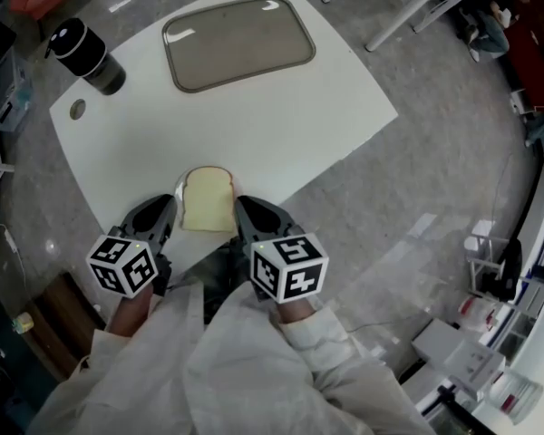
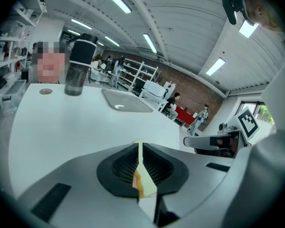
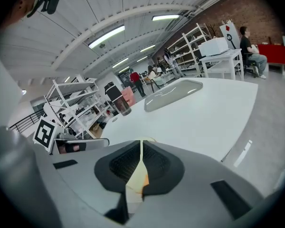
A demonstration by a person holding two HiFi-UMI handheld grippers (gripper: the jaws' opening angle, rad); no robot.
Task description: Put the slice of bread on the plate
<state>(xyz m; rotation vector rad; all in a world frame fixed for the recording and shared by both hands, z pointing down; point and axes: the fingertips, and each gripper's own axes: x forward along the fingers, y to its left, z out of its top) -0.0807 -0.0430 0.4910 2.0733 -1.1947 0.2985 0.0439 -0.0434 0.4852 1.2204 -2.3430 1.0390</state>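
A pale slice of bread hangs at the near edge of the white table, held between both grippers. My left gripper pinches its left edge and my right gripper its right edge. In the left gripper view the jaws are closed on the bread, seen edge-on. In the right gripper view the jaws are likewise closed on the slice. A grey curved rim peeks out at the bread's left, perhaps the plate; the rest of it is hidden.
A grey tray lies at the table's far side. A black tumbler stands at the far left corner, with a small round disc near it. Shelves, desks and people fill the room beyond.
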